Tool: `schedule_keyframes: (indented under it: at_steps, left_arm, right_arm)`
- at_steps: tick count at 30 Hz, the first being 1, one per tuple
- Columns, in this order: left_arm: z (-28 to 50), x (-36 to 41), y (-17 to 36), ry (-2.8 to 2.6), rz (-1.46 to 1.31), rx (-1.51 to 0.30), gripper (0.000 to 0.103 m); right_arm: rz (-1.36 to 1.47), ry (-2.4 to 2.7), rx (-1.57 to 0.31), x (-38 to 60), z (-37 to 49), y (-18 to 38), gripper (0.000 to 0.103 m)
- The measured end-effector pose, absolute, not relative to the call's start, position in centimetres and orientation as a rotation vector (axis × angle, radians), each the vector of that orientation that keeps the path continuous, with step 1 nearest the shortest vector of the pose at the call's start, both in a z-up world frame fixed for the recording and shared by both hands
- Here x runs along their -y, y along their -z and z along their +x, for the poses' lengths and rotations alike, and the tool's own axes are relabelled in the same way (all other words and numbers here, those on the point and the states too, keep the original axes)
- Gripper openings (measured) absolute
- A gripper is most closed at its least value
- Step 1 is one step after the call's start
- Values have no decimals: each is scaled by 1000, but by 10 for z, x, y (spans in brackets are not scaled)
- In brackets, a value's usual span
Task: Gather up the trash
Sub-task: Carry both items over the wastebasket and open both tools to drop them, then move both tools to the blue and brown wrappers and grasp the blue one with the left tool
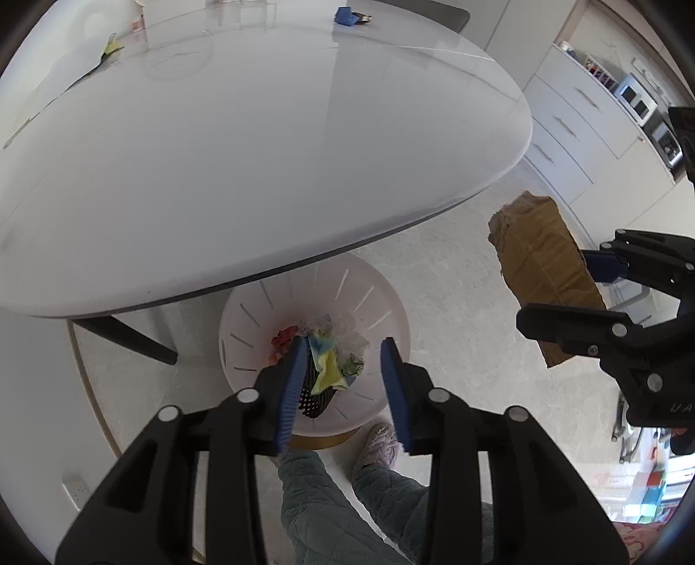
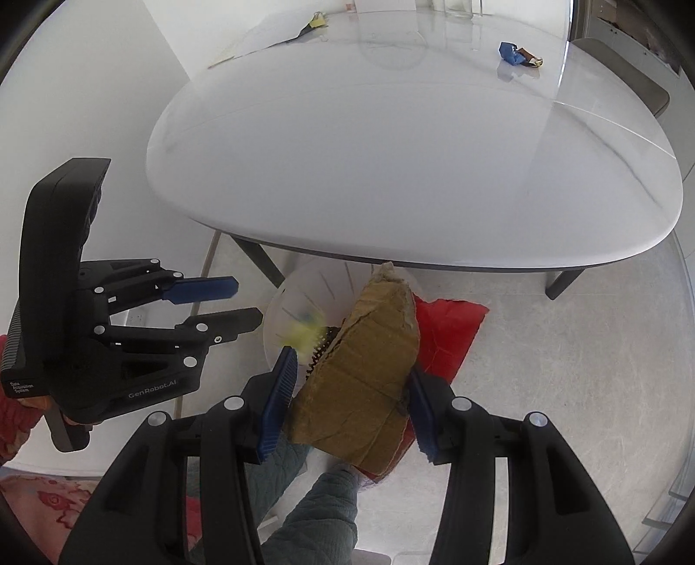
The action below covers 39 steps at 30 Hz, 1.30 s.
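A white slotted trash bin (image 1: 260, 321) stands on the floor by the table's near edge, holding several pieces of trash. A yellow-blue wrapper (image 1: 328, 367) lies in it, or falls into it: blurred in the right wrist view (image 2: 304, 332). My left gripper (image 1: 345, 382) is open and empty above the bin. My right gripper (image 2: 352, 400) is shut on a flattened brown cardboard piece (image 2: 369, 382), held right of the bin; it also shows in the left wrist view (image 1: 543, 265). A blue wrapper (image 2: 514, 54) and a yellow-green wrapper (image 2: 315, 19) lie on the table's far side.
The white oval table (image 2: 391, 152) fills the upper view, its dark legs (image 2: 256, 256) near the bin. A red bag (image 2: 451, 330) lies on the floor behind the cardboard. The person's legs and slipper (image 1: 378, 443) are below. White drawers (image 1: 564, 126) stand at right.
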<state>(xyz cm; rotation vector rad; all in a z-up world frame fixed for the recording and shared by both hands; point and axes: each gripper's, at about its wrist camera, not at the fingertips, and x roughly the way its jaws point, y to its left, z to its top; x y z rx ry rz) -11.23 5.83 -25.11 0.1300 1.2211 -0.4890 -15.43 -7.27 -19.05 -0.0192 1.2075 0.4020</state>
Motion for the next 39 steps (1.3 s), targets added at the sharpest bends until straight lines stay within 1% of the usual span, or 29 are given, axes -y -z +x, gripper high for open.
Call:
schedule_keyframes:
  at_steps: [3, 5, 7, 11, 13, 17, 18, 19, 21, 25, 28, 30, 32, 35, 39]
  left_arm:
    - [-115, -60, 247, 468, 121, -1206, 50]
    - [-115, -68, 240, 449, 111, -1183, 62]
    - [-113, -75, 231, 431, 93, -1165, 66]
    - [-113, -80, 216, 393, 78, -1144, 87]
    - [-114, -82, 211, 367, 86, -1143, 93]
    - [-116, -90, 210, 346, 81, -1154, 95]
    - [-114, -93, 211, 340, 80, -1158, 95]
    - [-115, -96, 212, 336, 78, -1162, 95]
    - [-114, -98, 216, 322, 77, -1170, 95]
    - [-115, -103, 216, 307, 73, -1177, 95]
    - [-113, -103, 207, 301, 75, -1171, 95]
    - [-110, -103, 199, 303, 72, -1166, 95]
    - [-105, -102, 186, 306, 67, -1155, 95]
    - [-96, -102, 165, 326, 65, -1127, 95]
    - [-75, -97, 134, 377, 84, -1077, 95]
  right_arm:
    - [-21, -411, -1211, 73, -154, 192, 49]
    - [-26, -418, -1210, 72, -156, 193, 49]
    - [-28, -422, -1209, 71, -156, 194, 49]
    - [-22, -432, -1203, 69, -154, 201, 49]
    - [-17, -442, -1206, 68, -154, 207, 49]
    - [-10, -463, -1208, 63, -151, 224, 52]
    - [-6, -465, -1204, 61, -151, 227, 56]
    - [4, -469, -1205, 60, -149, 231, 63]
    - [16, -467, -1206, 57, -147, 237, 69]
    - [8, -450, -1193, 57, -145, 233, 73]
    - [12, -429, -1174, 61, -144, 218, 79]
    - [10, -408, -1158, 67, -145, 205, 85]
    - [9, -382, -1130, 72, -143, 185, 88]
    - [3, -334, -1073, 78, -139, 152, 95]
    - [23, -254, -993, 85, -125, 108, 100]
